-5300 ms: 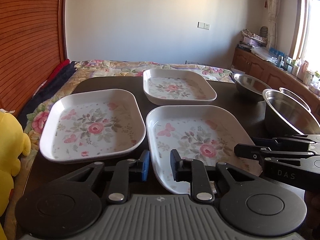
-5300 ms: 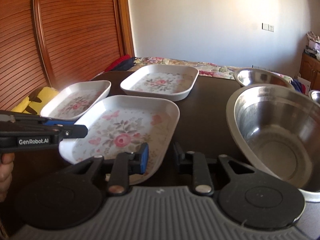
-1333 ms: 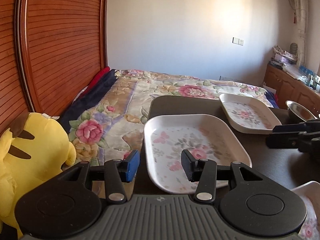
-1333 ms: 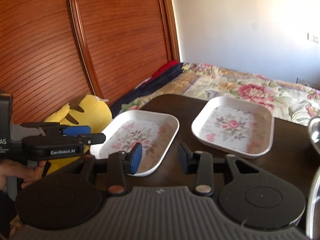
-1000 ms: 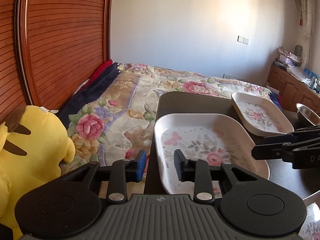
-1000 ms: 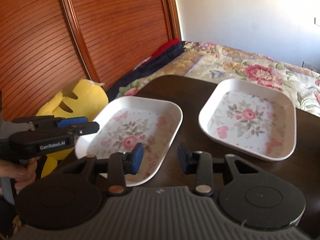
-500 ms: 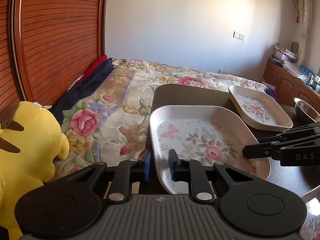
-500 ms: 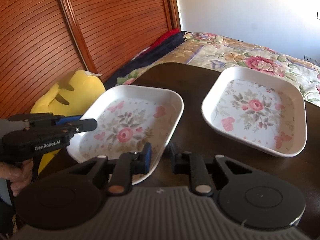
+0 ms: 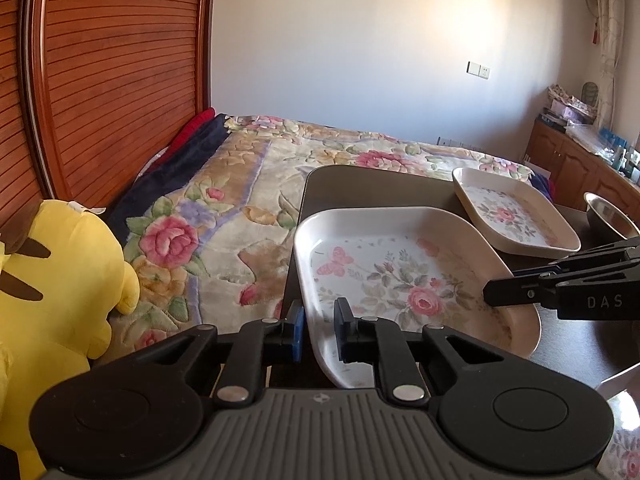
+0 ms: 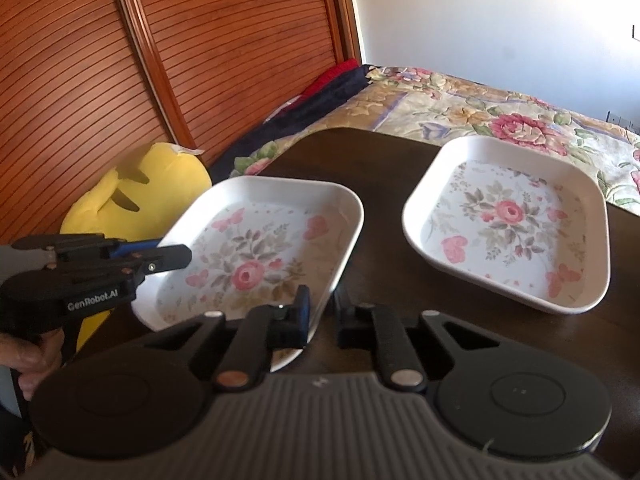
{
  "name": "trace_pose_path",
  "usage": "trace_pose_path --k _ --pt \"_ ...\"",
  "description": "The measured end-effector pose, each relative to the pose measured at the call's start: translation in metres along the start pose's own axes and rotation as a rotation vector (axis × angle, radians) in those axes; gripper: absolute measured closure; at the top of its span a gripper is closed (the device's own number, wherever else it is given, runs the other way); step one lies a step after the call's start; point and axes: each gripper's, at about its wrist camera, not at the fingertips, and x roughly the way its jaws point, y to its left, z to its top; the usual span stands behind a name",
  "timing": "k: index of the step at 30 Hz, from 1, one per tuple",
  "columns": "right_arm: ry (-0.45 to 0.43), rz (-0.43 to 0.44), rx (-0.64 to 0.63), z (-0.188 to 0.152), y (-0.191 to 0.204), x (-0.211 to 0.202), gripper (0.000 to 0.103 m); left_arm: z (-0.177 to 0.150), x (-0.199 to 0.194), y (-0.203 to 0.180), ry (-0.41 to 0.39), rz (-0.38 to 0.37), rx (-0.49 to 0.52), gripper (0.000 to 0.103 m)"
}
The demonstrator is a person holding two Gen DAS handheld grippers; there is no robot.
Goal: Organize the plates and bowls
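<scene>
In the left wrist view, the left gripper (image 9: 318, 334) has just been closing and now pinches the near left rim of the floral plate (image 9: 400, 276), one of its fingers (image 9: 295, 334) outside the rim and the other inside. The plate sits at the near left corner of the dark table (image 9: 360, 188), with its left edge next to the table's edge. A second floral plate (image 9: 516, 216) lies farther back and to the right of the first, apart from it, and a steel bowl (image 9: 608, 216) shows at the frame's right edge beyond it. The right gripper (image 9: 496, 294) reaches in from the right over the held plate's right rim. Left of the table lie a floral bedspread (image 9: 248, 208) and a yellow plush toy (image 9: 52, 288). In the right wrist view, the right gripper (image 10: 322, 318) has likewise just been closing and clamps the floral plate (image 10: 256, 256) at its near right rim, one finger inside and one outside. The left gripper (image 10: 176, 258), held by a hand (image 10: 28, 356), grips the plate's left rim. The second floral plate (image 10: 508, 220) rests to the right of the held one, apart from it.
</scene>
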Motion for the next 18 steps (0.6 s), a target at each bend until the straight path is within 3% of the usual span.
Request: trace_pose_path --k 18 --pt "-0.087 -0.001 -0.012 -0.005 -0.001 -0.049 0.089 0.006 -0.047 -0.024 -0.072 -0.008 0.034 0.086"
